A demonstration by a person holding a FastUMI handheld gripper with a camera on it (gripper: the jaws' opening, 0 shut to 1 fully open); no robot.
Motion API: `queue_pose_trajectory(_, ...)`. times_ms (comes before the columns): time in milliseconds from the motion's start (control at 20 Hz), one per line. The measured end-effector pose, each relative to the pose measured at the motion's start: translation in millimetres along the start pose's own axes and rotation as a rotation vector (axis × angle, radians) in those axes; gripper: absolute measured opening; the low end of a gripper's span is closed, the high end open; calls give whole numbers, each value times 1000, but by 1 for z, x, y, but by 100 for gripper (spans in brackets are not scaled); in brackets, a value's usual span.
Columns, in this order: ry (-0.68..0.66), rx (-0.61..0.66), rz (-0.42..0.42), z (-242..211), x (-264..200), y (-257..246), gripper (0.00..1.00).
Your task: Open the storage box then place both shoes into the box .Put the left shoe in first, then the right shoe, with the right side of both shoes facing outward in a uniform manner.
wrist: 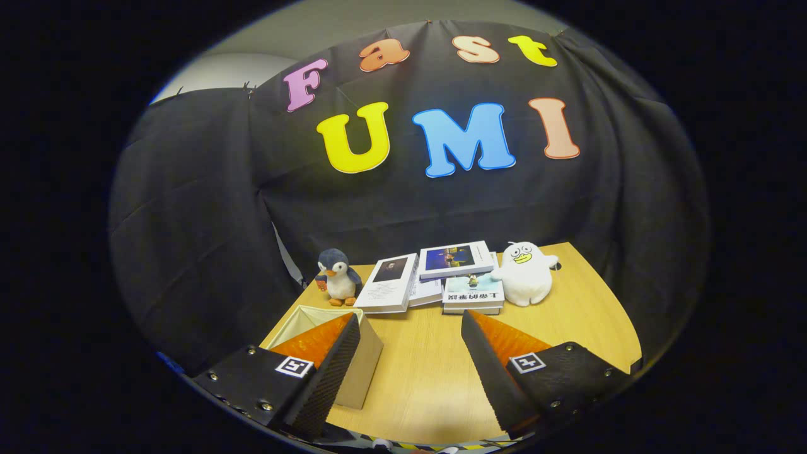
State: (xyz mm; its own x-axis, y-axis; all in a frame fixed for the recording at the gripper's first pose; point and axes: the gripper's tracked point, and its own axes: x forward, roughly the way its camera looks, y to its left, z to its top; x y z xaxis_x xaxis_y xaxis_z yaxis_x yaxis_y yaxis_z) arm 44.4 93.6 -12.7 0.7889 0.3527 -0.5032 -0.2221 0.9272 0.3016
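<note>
1. The storage box (pixel 353 372), a beige open-topped box with thin walls, is seen on the wooden table (pixel 429 372), partly hidden behind the left finger. Its top appears to stand open already, with a pale lining visible inside.
2. The box is judged to be light and somewhat soft-sided, probably fabric or card. It would likely slide or flex if pushed, so any flap is best taken at a thin rim edge.
3. No shoes are seen on the table, so how they will handle cannot be told.
4. The gripper (pixel 410 372) is held above the near edge of the table with its two black, orange-faced fingers spread wide apart. Nothing is held between them; bare tabletop lies in the gap.
5. Beyond the fingers, at the far side of the table, a penguin plush toy (pixel 338 276) is placed, then a loose pile of books (pixel 435 277), then a white duck plush toy (pixel 524 272). All are well apart from the box.
6. The table surface is smooth, light wood grain, and is judged to offer little grip to a light box.
7. The booth is closed behind by a black cloth wall (pixel 202 221), with a pale ceiling (pixel 353 16) above it.
</note>
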Motion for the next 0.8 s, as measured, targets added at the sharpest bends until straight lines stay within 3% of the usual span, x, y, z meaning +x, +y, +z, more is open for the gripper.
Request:
queue_pose_trajectory(400, -161, -66, -73, 8, -37, -38, 97)
queue_pose_trajectory(800, -234, -45, -112, 19, -55, -53, 98)
